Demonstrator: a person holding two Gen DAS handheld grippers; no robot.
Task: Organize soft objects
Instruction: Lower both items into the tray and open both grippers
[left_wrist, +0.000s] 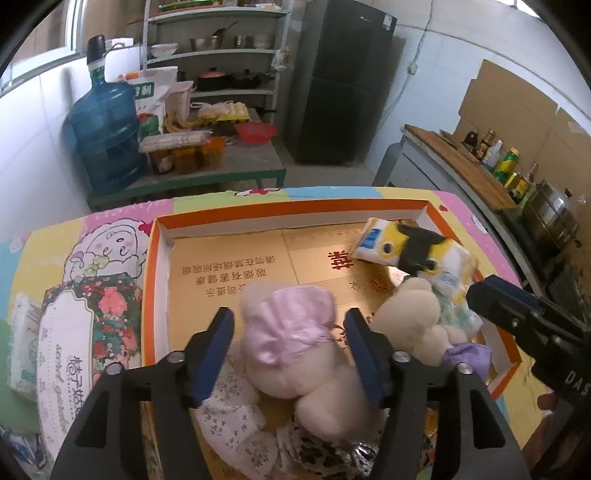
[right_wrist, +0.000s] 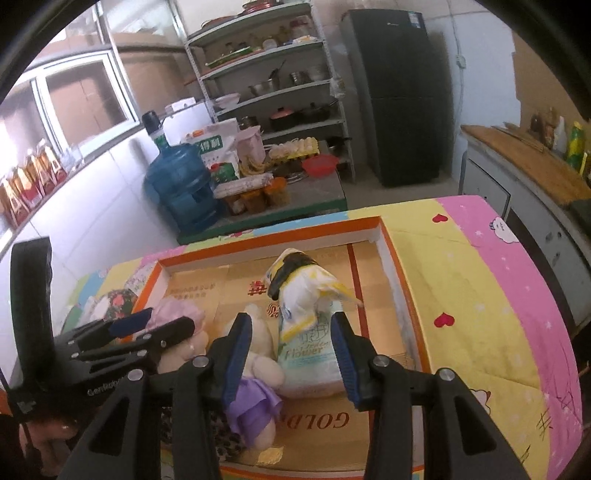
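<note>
Straddling the pink-dressed plush (left_wrist: 291, 339) near the tray's (left_wrist: 295, 210) front edge, left gripper (left_wrist: 291, 350) spread wide, pads clear. Bracketing the tissue pack (right_wrist: 306, 339) by the tray's right wall, right gripper (right_wrist: 291, 354) half-spread, apparently not pressing; pack's long axis running along the fingers.

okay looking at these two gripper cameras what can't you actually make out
- Left wrist view: the pink-capped cream plush toy is blurred, its lower body hidden behind the left gripper.
- Right wrist view: whether the right gripper presses the white tissue packs.
- Both views: the orange-rimmed cardboard tray near edge, cut off.
</note>
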